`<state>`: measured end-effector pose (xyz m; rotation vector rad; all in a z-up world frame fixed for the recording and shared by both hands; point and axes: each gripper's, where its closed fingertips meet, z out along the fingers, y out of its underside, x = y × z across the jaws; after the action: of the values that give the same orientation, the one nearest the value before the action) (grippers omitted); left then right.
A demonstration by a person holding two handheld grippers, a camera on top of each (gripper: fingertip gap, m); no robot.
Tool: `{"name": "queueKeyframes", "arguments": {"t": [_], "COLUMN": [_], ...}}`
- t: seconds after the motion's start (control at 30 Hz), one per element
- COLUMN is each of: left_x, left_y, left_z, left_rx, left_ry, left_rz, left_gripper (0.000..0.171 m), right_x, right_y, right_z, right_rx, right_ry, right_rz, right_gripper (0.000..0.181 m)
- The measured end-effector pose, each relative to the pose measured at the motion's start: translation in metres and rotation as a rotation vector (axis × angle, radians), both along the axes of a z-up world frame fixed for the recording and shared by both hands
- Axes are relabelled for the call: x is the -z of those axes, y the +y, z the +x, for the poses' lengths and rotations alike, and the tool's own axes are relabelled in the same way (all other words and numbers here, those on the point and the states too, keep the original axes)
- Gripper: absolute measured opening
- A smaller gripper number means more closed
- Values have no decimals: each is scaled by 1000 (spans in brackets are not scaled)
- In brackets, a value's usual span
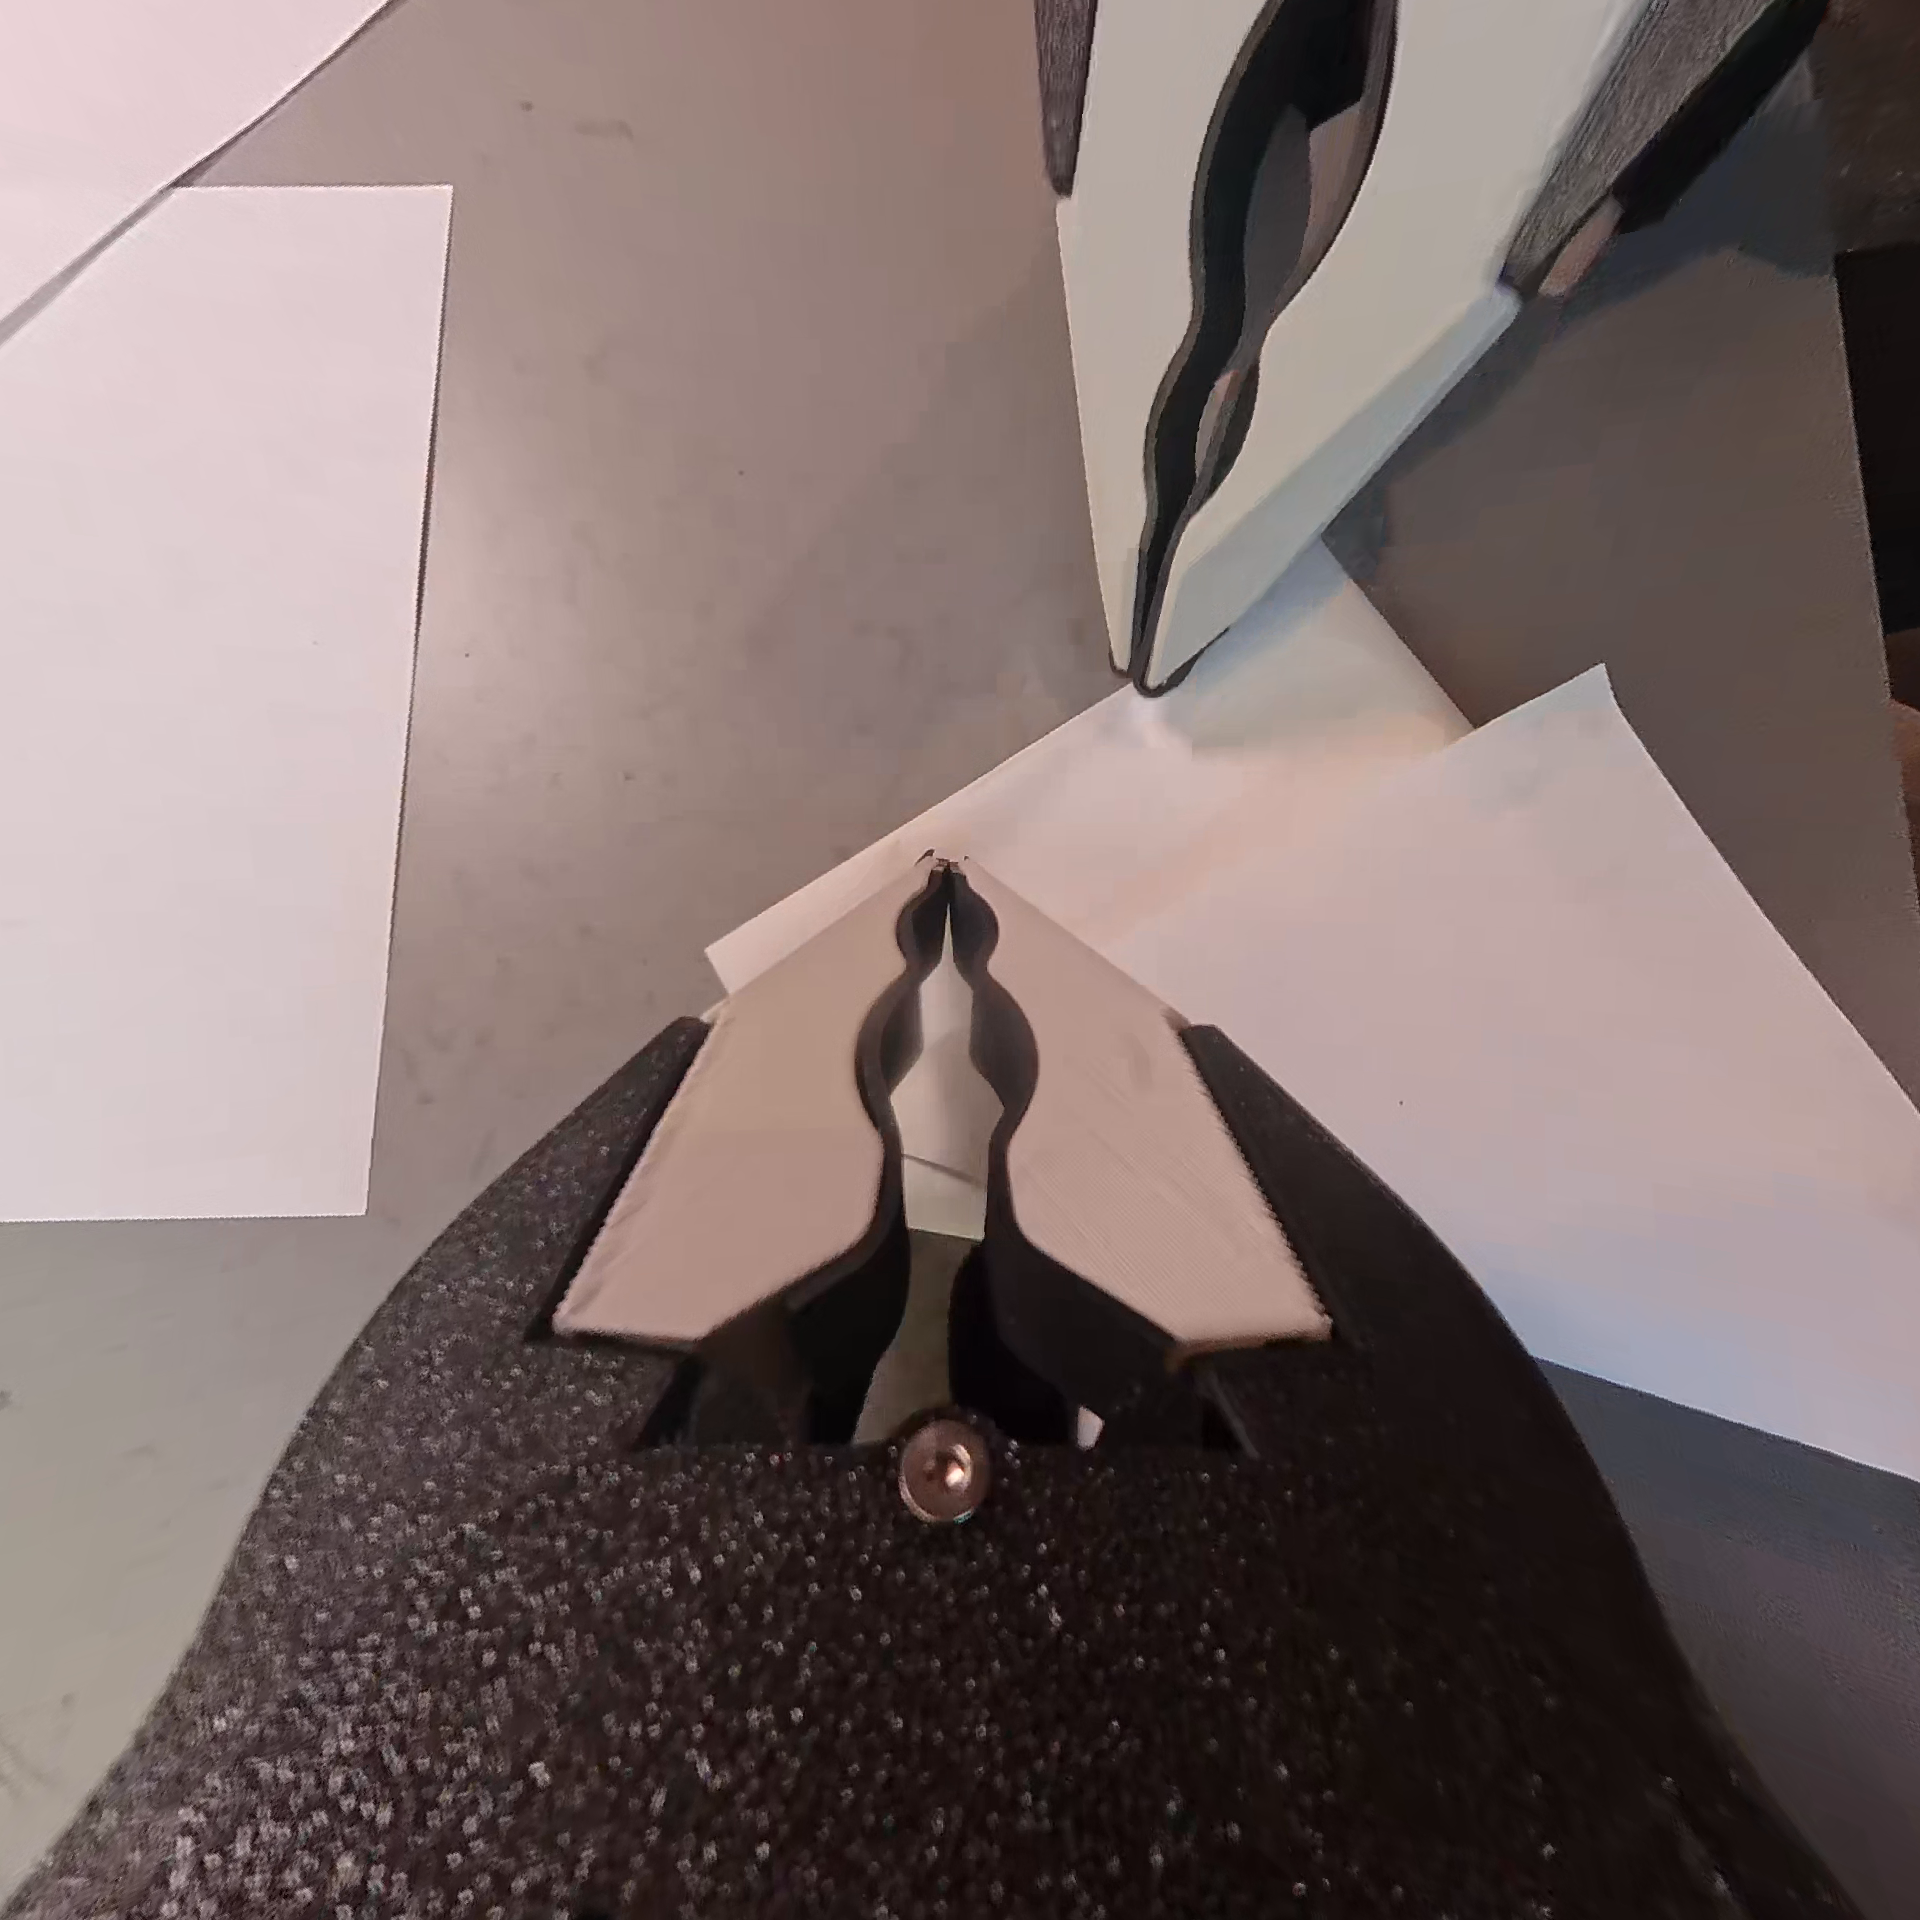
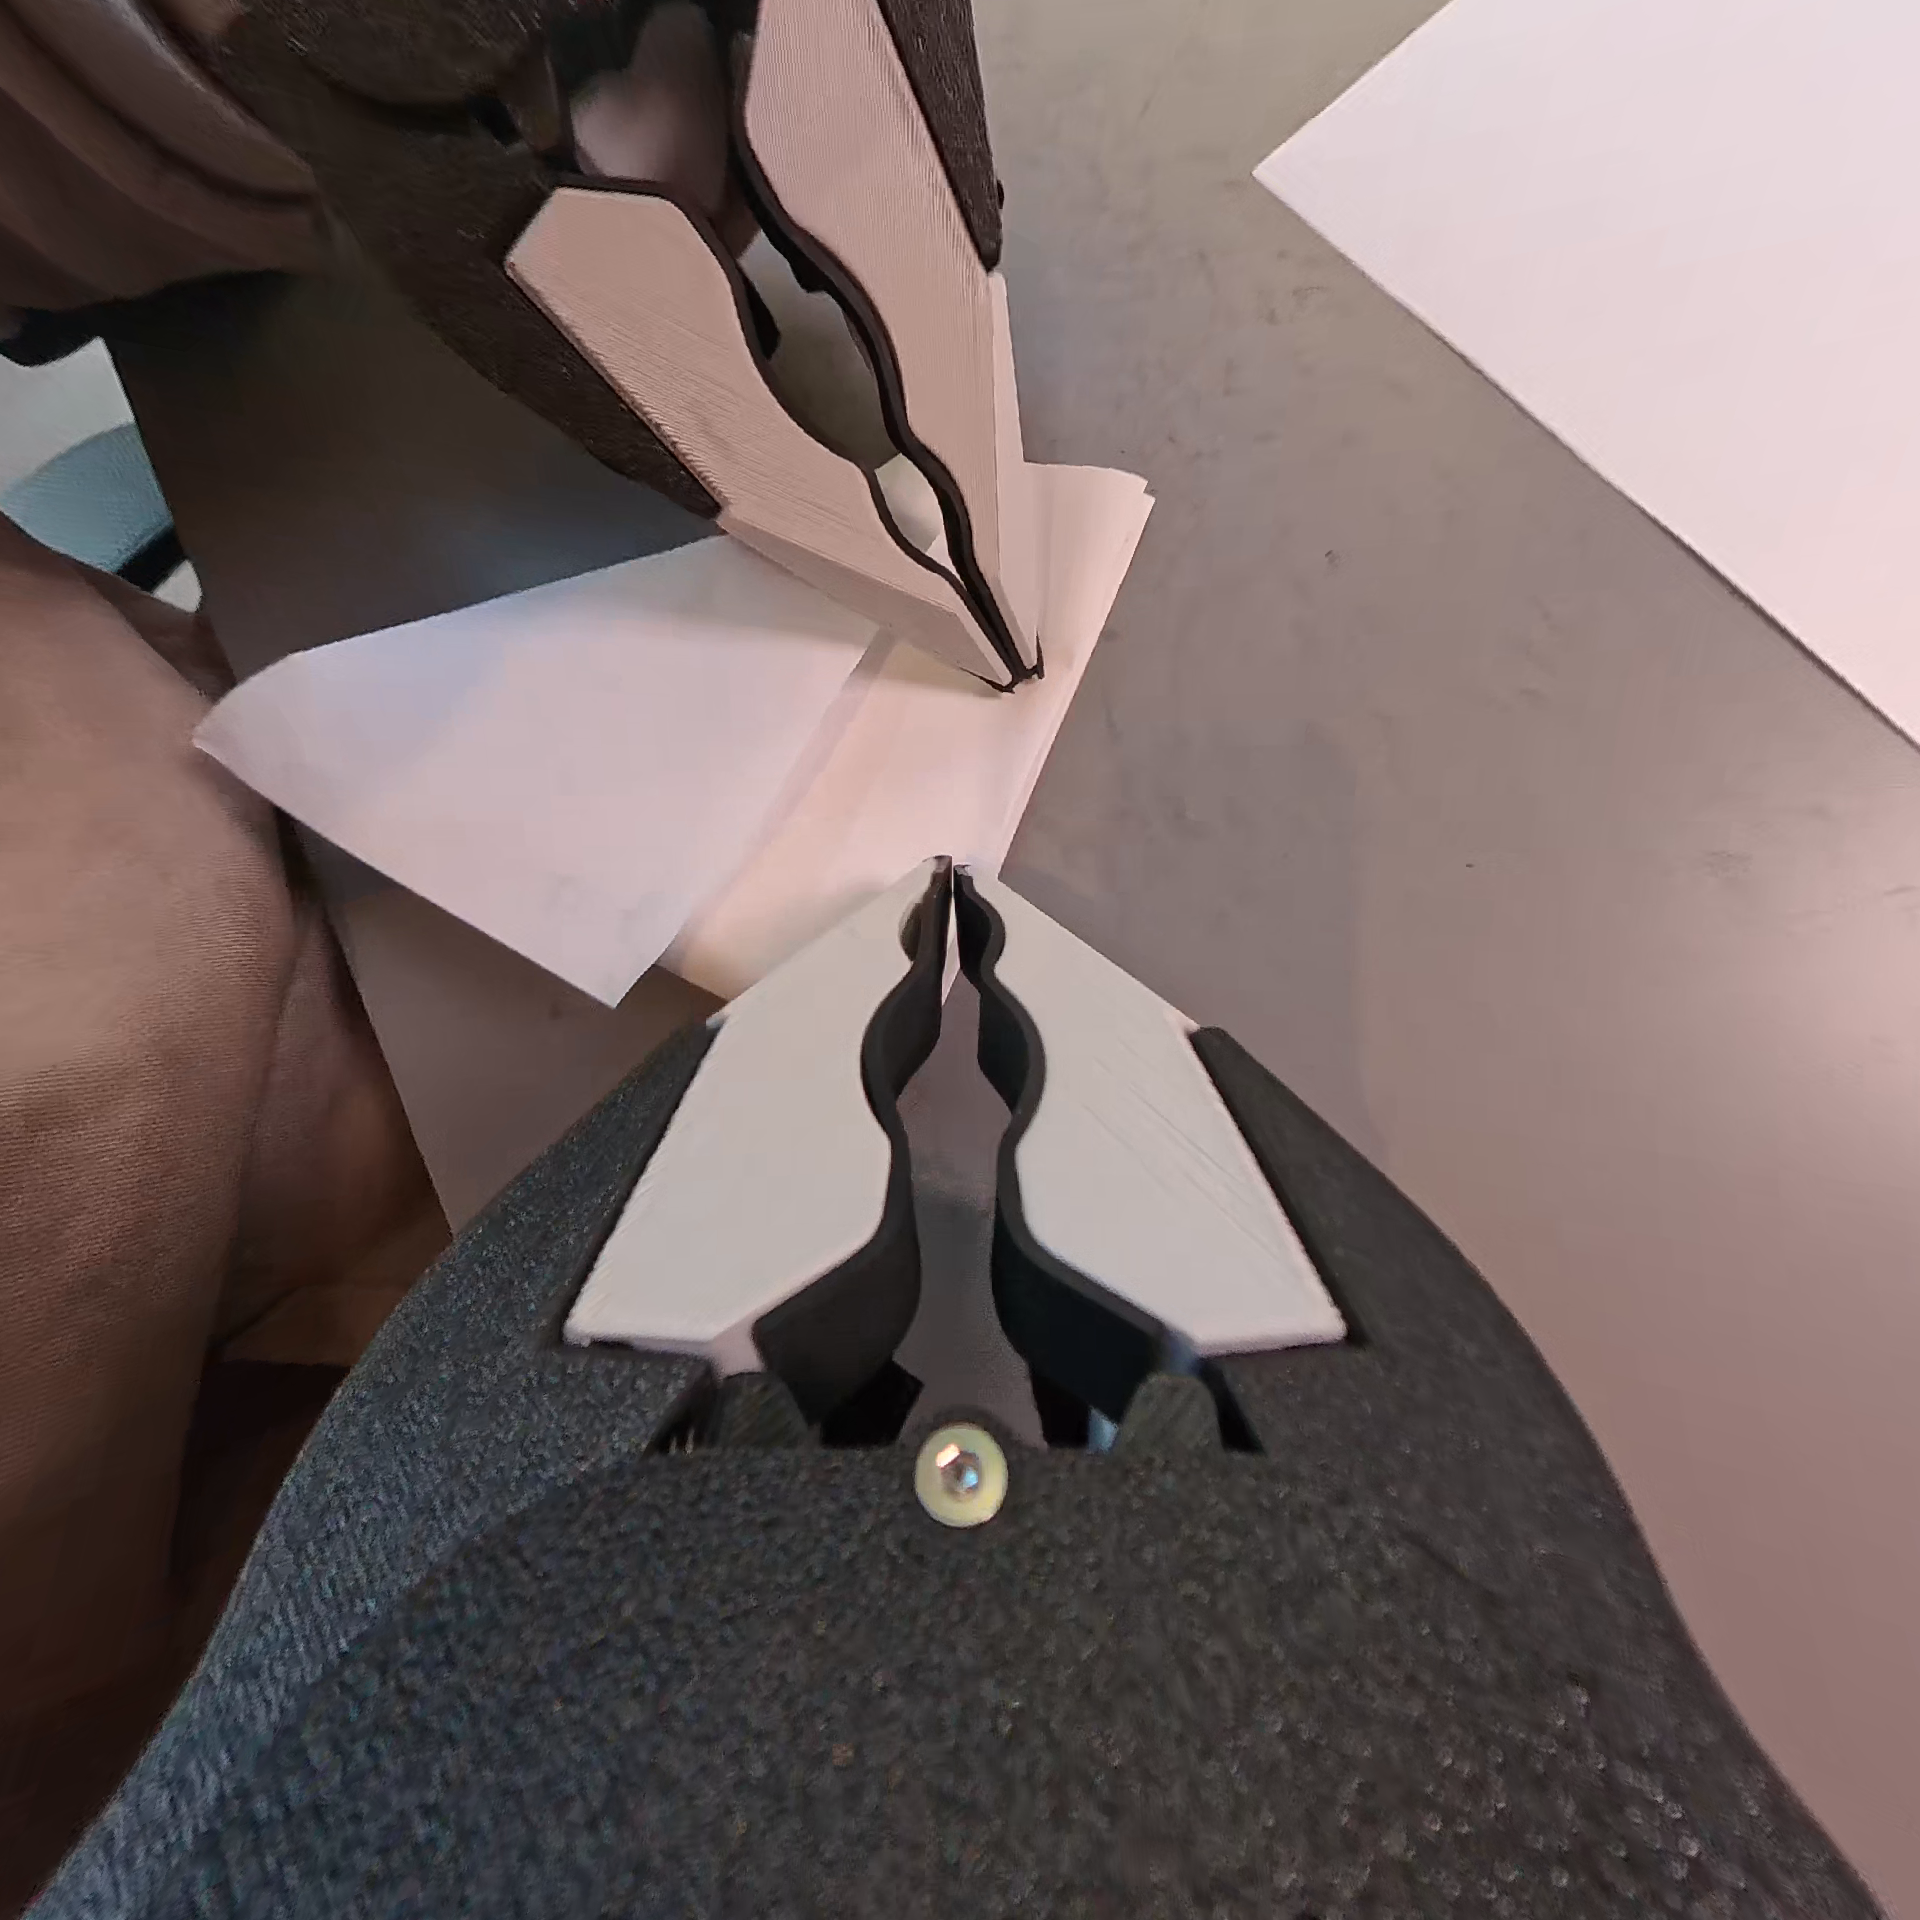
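A folded white paper (image 1: 1299,935) lies on the grey table, with one flap (image 1: 1558,987) curling up a little. My left gripper (image 1: 948,891) is shut, and its tips press down on the paper near the fold's near end. My right gripper (image 1: 1148,675) is shut too, with its tips on the paper's far edge. In the right wrist view my right gripper (image 2: 951,868) touches the near edge of the paper (image 2: 582,758). The left gripper (image 2: 1013,675) meets the paper from above. I cannot tell whether either gripper pinches a layer.
A flat white sheet (image 1: 208,675) lies on the table (image 1: 727,468) to the left, with another sheet (image 1: 104,83) beyond it. A white sheet (image 2: 1662,260) shows at the upper right of the right wrist view. A person's brown clothing (image 2: 135,1039) fills its left side. The tips of one gripper are about 5 cm away from the tips of the other.
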<state>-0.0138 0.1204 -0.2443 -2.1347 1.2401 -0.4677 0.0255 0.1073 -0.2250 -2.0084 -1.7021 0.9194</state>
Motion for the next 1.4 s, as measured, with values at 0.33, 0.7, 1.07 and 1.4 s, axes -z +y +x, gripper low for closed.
{"name": "queueKeyframes", "arguments": {"t": [0.33, 0.7, 1.07, 1.4], "left_x": [0, 0, -20, 1], "left_y": [1, 5, -14, -17], "left_z": [0, -2, 37, 45], "left_rx": [-9, -2, 147, 184], "left_ry": [-6, -9, 13, 67], "left_rz": [0, 32, 23, 57], "left_gripper": [0, 0, 0, 0], "right_x": [17, 19, 19, 17], "right_y": [-19, -15, -15, -16], "right_z": [32, 33, 33, 38], "right_rx": [-31, 47, 68, 74], "right_ry": [-106, -128, -135, -110], "right_rz": [133, 174, 179, 258], "right_gripper": [0, 0, 0, 0]}}
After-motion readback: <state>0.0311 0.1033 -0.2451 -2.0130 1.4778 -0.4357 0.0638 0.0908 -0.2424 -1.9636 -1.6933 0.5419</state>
